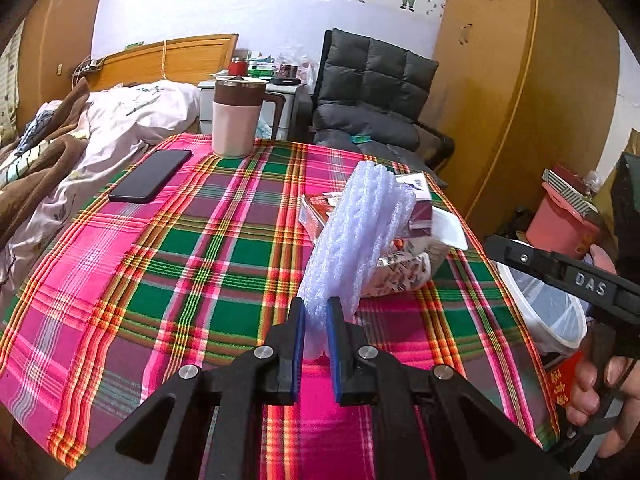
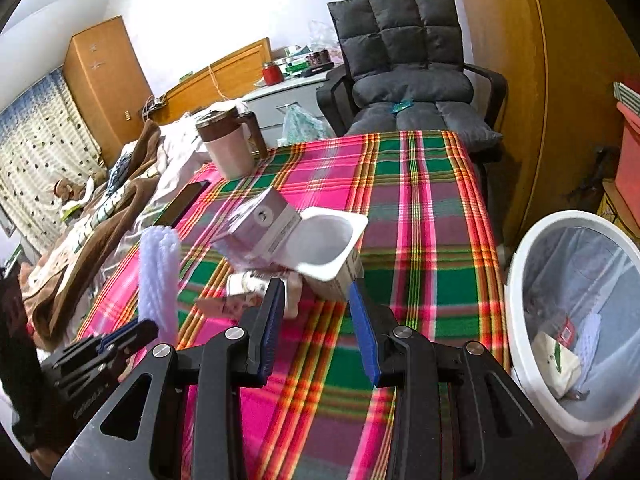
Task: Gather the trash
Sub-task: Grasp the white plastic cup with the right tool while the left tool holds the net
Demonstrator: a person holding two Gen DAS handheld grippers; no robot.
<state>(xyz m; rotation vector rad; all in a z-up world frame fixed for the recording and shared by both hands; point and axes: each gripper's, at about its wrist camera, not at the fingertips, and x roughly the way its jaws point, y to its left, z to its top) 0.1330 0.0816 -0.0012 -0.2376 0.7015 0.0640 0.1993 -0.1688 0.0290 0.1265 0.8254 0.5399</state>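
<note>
Left claw (image 1: 316, 316) clamped on the bottom end of a white foam mesh sleeve (image 1: 356, 236), held upright above the plaid-cloth desk (image 1: 180, 248); the sleeve looks featherlight, soft and crushable, so an end pinch should serve. Right claw (image 2: 316, 296) gapes wide and empty, levelled low toward the white plastic cup (image 2: 332, 240) and crumpled cartons (image 2: 264, 224) beyond. White lined bin (image 2: 520, 280) stands beside the desk's right edge.

white foam net (image 1: 356, 240) upright, pinched
</note>
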